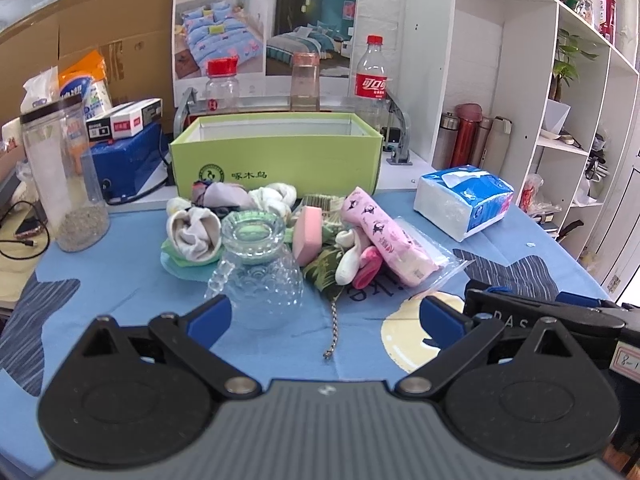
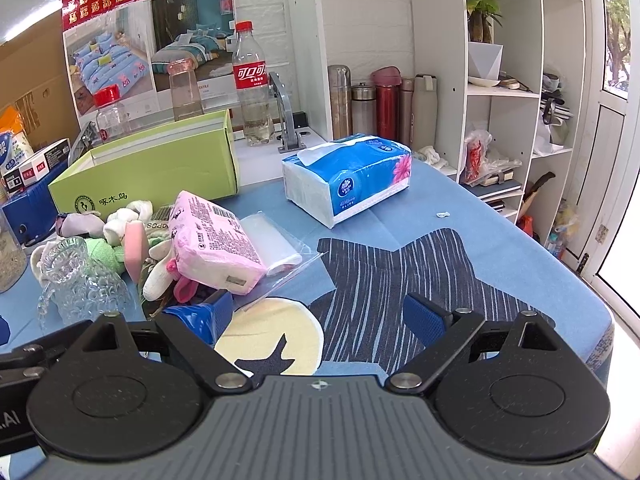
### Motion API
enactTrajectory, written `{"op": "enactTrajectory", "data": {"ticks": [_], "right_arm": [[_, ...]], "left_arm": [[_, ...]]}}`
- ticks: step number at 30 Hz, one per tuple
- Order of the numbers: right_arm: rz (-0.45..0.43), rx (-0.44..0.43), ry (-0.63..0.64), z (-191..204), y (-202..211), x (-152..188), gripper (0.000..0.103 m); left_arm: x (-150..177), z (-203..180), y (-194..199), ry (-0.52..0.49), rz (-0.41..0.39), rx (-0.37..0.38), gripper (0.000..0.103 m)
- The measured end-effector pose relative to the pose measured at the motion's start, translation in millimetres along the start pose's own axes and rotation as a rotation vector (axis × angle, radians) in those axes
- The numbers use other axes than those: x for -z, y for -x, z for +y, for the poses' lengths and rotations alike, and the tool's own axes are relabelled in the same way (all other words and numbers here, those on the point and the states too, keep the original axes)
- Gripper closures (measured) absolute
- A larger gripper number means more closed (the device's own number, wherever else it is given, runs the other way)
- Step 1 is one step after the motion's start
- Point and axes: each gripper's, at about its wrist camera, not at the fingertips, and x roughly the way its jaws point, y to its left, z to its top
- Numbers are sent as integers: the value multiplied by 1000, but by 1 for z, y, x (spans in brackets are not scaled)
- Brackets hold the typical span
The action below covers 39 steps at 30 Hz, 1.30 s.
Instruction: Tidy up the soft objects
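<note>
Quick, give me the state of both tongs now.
Left tongs: open, holding nothing.
Right tongs: open, holding nothing.

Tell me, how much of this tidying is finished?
Nothing looks done: the green box appears empty. Nothing is in hand either; the left gripper and right gripper are both open and hold nothing. Left to sort: the rolled socks, pink sponge and pink tissue pack, piled around an upturned glass mug.
</note>
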Motion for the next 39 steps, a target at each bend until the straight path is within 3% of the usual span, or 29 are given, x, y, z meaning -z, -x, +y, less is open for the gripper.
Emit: {"op": "enactTrajectory", "data": {"ticks": [28, 35, 39], "right_arm": [[15, -3, 20, 6, -5, 3, 23], [4, -23, -2, 5, -6, -7, 24], [-12, -107, -33, 8, -13, -26, 24]], "left_arm": [[0, 9, -2, 9, 3, 12, 4], [-40, 68, 25, 65, -97, -44, 4], [-77, 115, 7, 69, -86, -110, 4]]}}
